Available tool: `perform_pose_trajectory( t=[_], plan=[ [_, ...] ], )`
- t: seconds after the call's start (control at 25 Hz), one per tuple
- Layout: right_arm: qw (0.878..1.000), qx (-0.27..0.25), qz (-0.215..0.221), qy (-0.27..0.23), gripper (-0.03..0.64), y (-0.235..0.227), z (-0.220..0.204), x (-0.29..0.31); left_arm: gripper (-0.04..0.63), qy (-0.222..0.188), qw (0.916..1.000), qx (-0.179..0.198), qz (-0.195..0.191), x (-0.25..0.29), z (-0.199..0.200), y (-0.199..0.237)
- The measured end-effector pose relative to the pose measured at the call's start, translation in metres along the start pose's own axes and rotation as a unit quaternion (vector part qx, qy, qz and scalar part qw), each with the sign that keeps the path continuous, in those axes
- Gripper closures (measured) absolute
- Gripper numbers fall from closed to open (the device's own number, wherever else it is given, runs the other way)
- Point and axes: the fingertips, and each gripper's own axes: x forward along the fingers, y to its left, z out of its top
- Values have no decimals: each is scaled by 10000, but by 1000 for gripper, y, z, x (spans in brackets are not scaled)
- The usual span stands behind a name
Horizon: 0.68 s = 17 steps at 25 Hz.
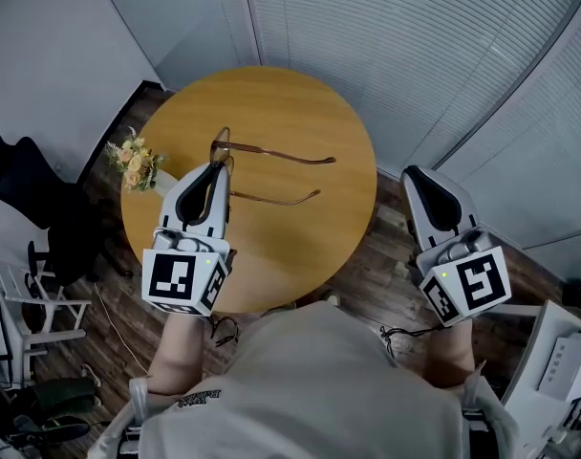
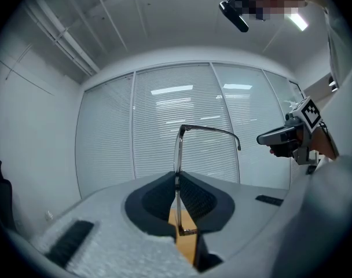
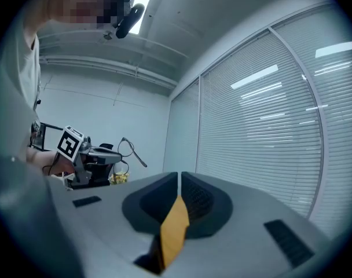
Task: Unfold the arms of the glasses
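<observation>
Both slim arms of the thin brown wire-framed glasses (image 1: 271, 151) stand swung out. They run toward the right of the frame across the round wooden worktop (image 1: 300, 103), so the unfolding looks done. What is left is probably only to set them down and let go. From the head view I cannot tell whether they rest on the wood or hang just above it. Your left gripper (image 1: 220, 167) points level over the worktop's left-centre. Its fingers (image 2: 156, 198) are clenched on the front rim of the glasses, which stands upright between them. Your right gripper (image 1: 417, 174) sits level, off the worktop's right edge, fingers pressed together with nothing in them.
</observation>
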Motion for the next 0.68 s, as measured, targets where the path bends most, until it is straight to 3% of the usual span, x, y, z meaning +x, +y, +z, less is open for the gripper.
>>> perform_pose_trajectory(
  t=[0.68],
  plan=[
    [9999, -122, -14, 10, 577, -15, -3, -11, 557, 40, 9999, -94, -136, 11, 1, -21]
  ],
)
